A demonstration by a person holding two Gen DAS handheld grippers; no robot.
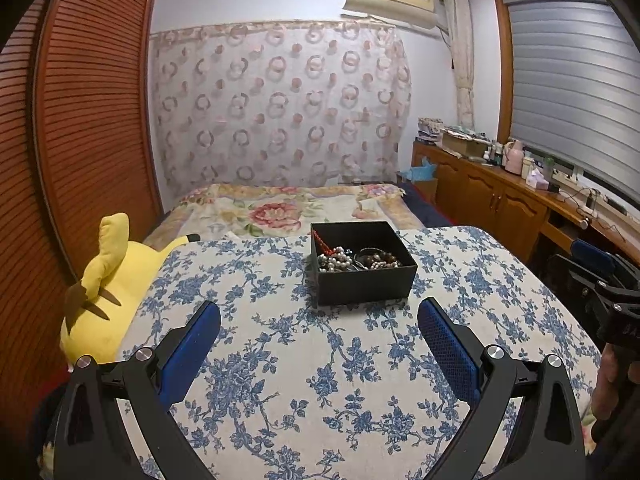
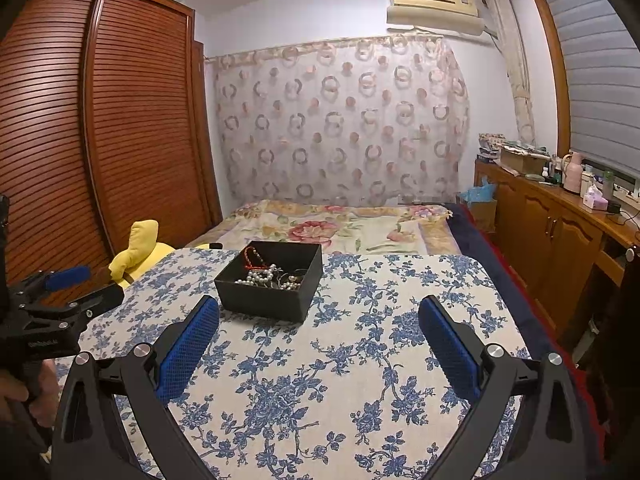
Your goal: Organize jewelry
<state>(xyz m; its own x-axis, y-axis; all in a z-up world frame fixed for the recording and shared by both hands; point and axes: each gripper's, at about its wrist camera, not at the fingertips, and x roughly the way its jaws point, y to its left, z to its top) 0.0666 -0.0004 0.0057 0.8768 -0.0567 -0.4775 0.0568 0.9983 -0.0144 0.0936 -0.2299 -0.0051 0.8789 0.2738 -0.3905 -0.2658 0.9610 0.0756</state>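
Box position: one black box (image 1: 362, 264) is sitting on the blue-flowered cloth (image 1: 304, 380), toward the far edge, with the bed beyond it.
Left gripper (image 1: 319, 322): spreading its blue pads wide and gripping nothing; the box is lying straight ahead of it, well apart.
Right gripper (image 2: 319, 320): also gaping wide and empty; the box is lying ahead and off to its left, with the left pad looking close to the near corner.
Nearer hand: I am judging the right one slightly closer, though the left is lined up better.
Long axis: the box is running its longer side across the left view.
Contents: a tangle inside — one red bead strand (image 1: 322, 242), pale pearl beads (image 1: 338, 260), dark-bead bracelets (image 1: 380, 258); the exact count is impossible to tell.
Bystander: one yellow plush toy (image 1: 108, 288) is lying beside the cloth.
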